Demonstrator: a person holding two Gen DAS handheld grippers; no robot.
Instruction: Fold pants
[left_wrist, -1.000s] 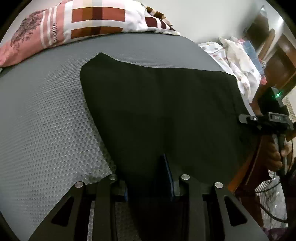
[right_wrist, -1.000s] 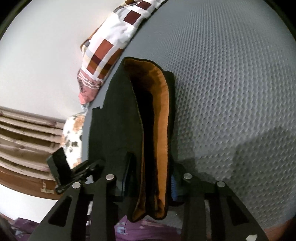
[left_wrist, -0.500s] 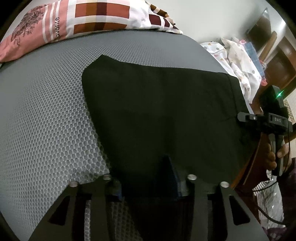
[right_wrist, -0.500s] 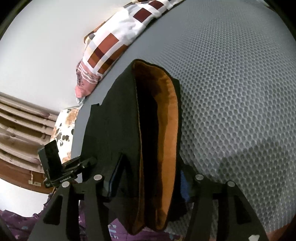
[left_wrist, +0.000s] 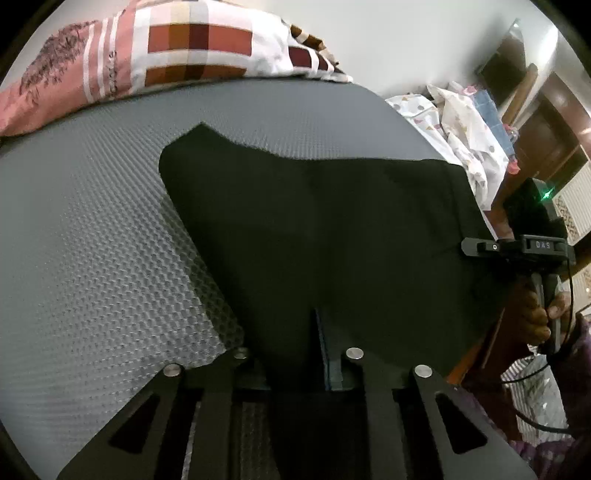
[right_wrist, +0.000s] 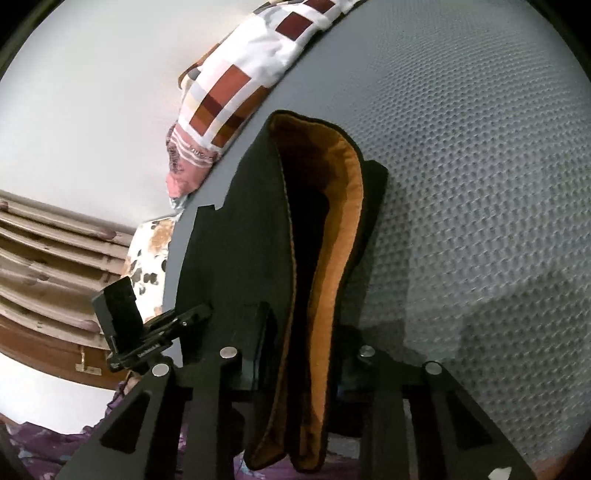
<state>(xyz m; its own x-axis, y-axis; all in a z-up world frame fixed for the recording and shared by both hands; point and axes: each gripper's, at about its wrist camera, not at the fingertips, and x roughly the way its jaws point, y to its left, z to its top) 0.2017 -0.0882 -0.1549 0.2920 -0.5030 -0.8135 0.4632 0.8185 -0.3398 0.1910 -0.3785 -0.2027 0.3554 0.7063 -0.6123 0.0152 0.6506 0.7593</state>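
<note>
Black pants (left_wrist: 314, 221) lie spread on a grey mesh mattress (left_wrist: 92, 258). Their near edge runs up between the fingers of my left gripper (left_wrist: 291, 347), whose jaws are closing on the cloth; only the blue-padded right finger (left_wrist: 327, 350) shows. In the right wrist view the waistband, with its orange lining (right_wrist: 343, 221), hangs folded between the fingers of my right gripper (right_wrist: 306, 339), and those jaws are closing on it too. Each gripper also shows in the other's view: the right gripper (left_wrist: 517, 247), held by a hand, and the left gripper (right_wrist: 147, 332).
A patchwork pillow (left_wrist: 184, 51) lies along the far edge of the mattress. White patterned bedding (left_wrist: 461, 129) is heaped at the right corner, with dark wooden furniture (left_wrist: 546, 122) behind it. Wooden slats (right_wrist: 48, 266) stand past the left edge of the bed.
Both pairs of jaws spread wider half a second ago and have now come back in on the cloth. The pants stayed between the fingers and barely shifted.
</note>
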